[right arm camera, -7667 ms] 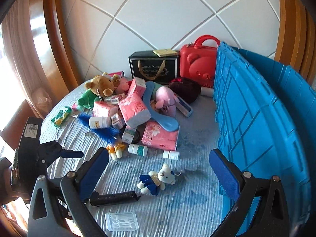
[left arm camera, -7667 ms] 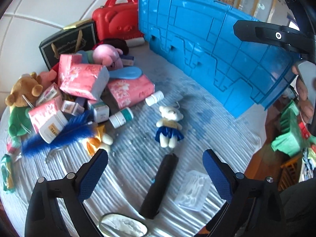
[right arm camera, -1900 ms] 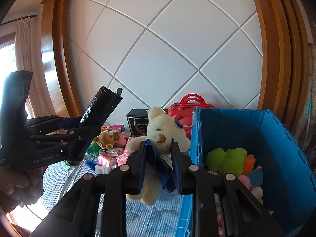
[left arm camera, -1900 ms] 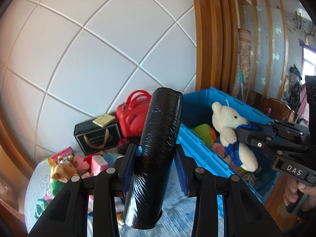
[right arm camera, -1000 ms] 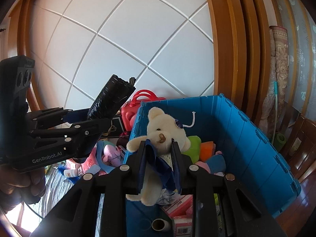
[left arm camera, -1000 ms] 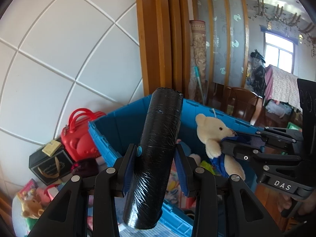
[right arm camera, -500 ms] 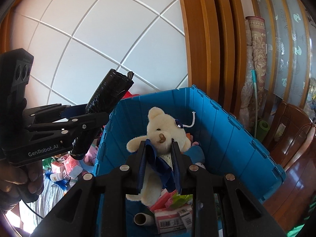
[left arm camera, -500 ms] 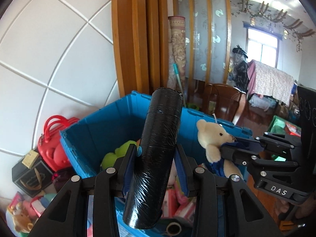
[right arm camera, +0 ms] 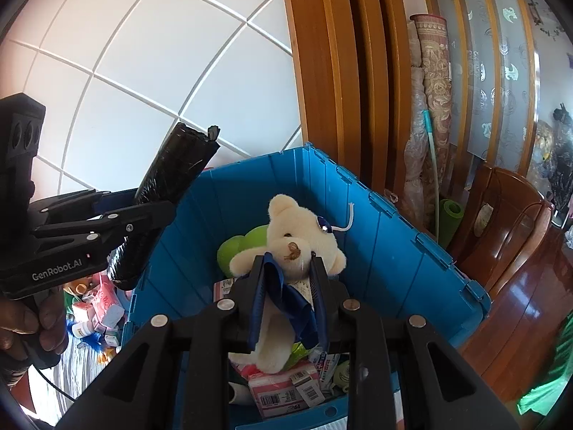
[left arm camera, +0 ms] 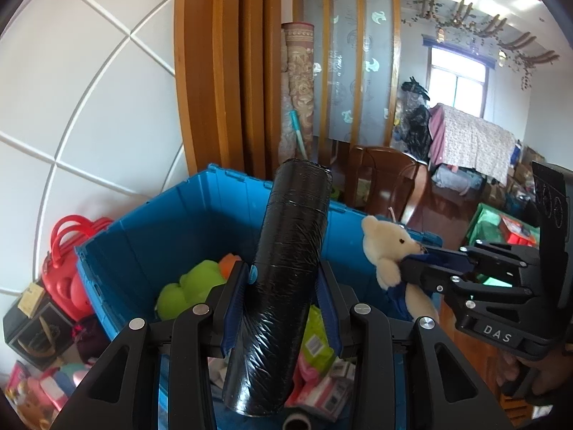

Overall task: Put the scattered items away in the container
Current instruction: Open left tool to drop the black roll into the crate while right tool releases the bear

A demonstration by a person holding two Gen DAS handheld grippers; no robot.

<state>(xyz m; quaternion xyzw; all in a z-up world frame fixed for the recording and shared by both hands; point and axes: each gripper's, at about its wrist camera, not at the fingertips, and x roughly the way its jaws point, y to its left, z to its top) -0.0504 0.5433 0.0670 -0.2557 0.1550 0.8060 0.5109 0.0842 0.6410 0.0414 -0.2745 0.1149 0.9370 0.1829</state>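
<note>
Both claws loaded above the blue container. Left claw pinches the black roll mid-length; right claw is clamped on the white teddy bear by its blue dress. Both items hang over the open bin, inside its rim. Best practice: lower closer to the pile, release over the clearer near-wall side, one claw at a time, so nothing bounces out.

The crate is bright blue. The roll is glossy black, wrapped in film. The teddy bear is cream with a navy blue dress. A plush toy in the crate is lime green. The bag is red. The wall is white with a diamond grid.
</note>
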